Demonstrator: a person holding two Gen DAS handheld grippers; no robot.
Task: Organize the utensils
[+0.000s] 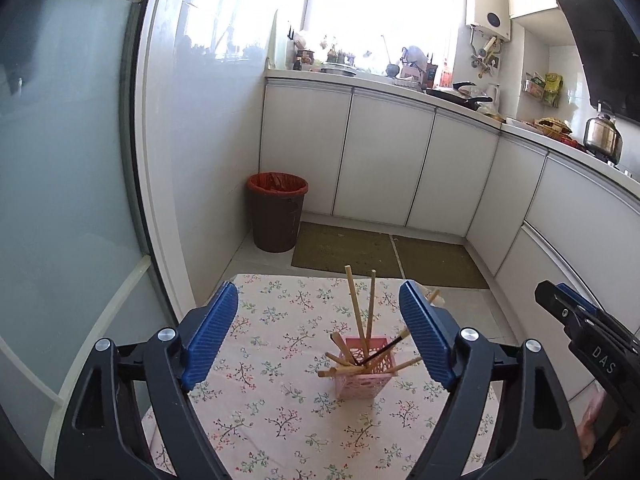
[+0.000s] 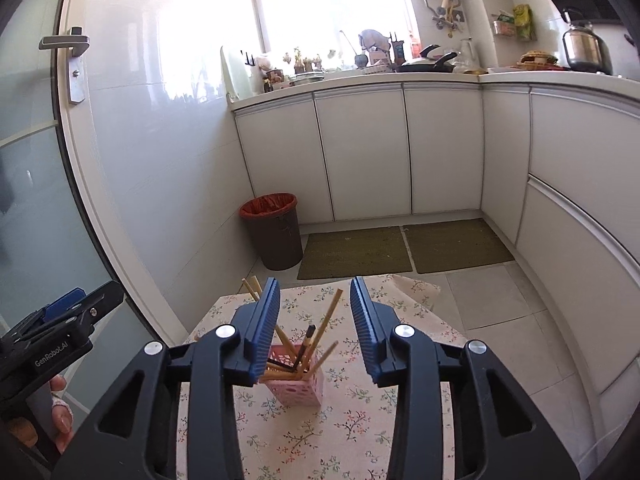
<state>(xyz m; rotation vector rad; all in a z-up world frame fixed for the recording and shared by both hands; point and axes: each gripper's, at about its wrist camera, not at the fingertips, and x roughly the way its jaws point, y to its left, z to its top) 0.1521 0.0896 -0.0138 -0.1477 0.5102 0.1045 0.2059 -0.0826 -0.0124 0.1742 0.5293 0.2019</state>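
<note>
A pink perforated holder [image 1: 362, 384] stands on a small table with a floral cloth [image 1: 272, 400]. Several wooden chopsticks [image 1: 356, 312] and one dark chopstick [image 1: 384, 350] stick out of it at different angles. My left gripper [image 1: 320, 296] is open and empty, held above the table on the near side of the holder. In the right wrist view the holder [image 2: 298, 388] and its chopsticks [image 2: 328, 316] sit between the blue pads. My right gripper [image 2: 314, 292] is open and empty, above the holder. The right gripper also shows at the right edge of the left wrist view [image 1: 568, 312].
A brown bin with a red liner [image 1: 277, 210] stands on the floor by the wall beyond the table. Two green mats [image 1: 384, 254] lie before white cabinets [image 1: 384, 160]. The counter [image 1: 460, 100] holds pans, a kettle and clutter. A glass door [image 1: 60, 160] is at the left.
</note>
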